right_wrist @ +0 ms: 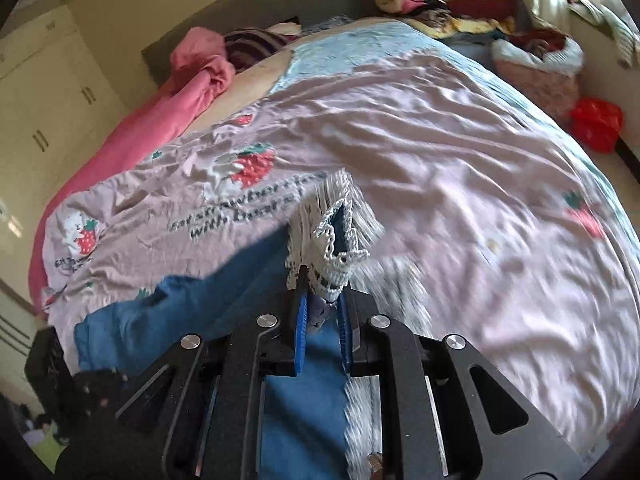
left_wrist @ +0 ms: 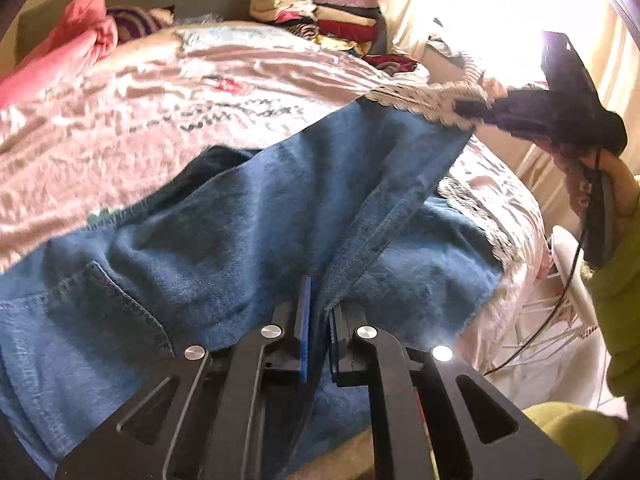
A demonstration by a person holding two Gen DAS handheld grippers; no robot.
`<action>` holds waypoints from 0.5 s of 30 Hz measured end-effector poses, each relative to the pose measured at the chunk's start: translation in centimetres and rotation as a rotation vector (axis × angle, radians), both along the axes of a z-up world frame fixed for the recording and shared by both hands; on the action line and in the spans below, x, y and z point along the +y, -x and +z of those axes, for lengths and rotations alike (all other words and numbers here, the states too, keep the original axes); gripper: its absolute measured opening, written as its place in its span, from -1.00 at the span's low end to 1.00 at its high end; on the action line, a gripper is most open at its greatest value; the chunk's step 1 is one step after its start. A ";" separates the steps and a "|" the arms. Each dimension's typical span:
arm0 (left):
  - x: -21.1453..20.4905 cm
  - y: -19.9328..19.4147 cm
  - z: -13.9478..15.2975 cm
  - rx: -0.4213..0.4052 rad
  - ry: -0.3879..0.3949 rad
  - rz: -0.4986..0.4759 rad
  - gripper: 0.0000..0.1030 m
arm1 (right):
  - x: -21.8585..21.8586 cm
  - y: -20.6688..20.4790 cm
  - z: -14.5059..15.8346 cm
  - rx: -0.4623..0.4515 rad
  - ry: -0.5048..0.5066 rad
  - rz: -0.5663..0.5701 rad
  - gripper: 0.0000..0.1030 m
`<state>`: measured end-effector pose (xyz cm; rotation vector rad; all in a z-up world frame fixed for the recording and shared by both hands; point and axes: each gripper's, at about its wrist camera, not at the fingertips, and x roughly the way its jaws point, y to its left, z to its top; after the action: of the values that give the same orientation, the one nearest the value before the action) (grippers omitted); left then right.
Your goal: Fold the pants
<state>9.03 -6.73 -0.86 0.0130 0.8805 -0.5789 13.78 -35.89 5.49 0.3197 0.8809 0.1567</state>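
Both grippers are clamped on the blue jeans (left_wrist: 248, 216), which lie across the near part of a bed covered by a pink strawberry-print quilt (right_wrist: 440, 152). In the left wrist view, the left gripper (left_wrist: 318, 320) has its blue pads pinched on a stitched denim edge at the near side of the bed, by what looks like the upper part of the garment: a curved pocket seam (left_wrist: 120, 292) shows just to its left. Nothing else sits between the jaws, and the grip seems to serve as an anchor so the cloth cannot slide.

In its own view, the right gripper (right_wrist: 324, 316) is closed on the lace-trimmed hem (right_wrist: 340, 240) of a leg, white crochet and fringe sticking up beyond the fingertips. From the left wrist view the same gripper appears at the far right, raised above the mattress, with the denim stretched taut between the two tools. A hand in a yellow-green sleeve (left_wrist: 620, 280) carries it there. Heavy blur in the lower right of its view suggests this side is travelling.

Holding hem and upper edge apart like this probably straightens the leg and lets the hem be carried over toward the waist for a lengthwise fold. A stack of folded clothes (left_wrist: 320, 12) stands at the far end of the bed, beside a crumpled pink garment (left_wrist: 72, 36).
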 end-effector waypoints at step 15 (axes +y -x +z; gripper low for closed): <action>-0.5 4.2 -0.7 -0.032 -0.087 -0.051 -0.88 | -2.4 8.4 -5.2 0.138 -0.043 -0.076 -0.85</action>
<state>4.82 -7.24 -1.60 0.1236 0.8752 -0.5859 5.34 -38.28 0.25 0.4067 1.0012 0.0840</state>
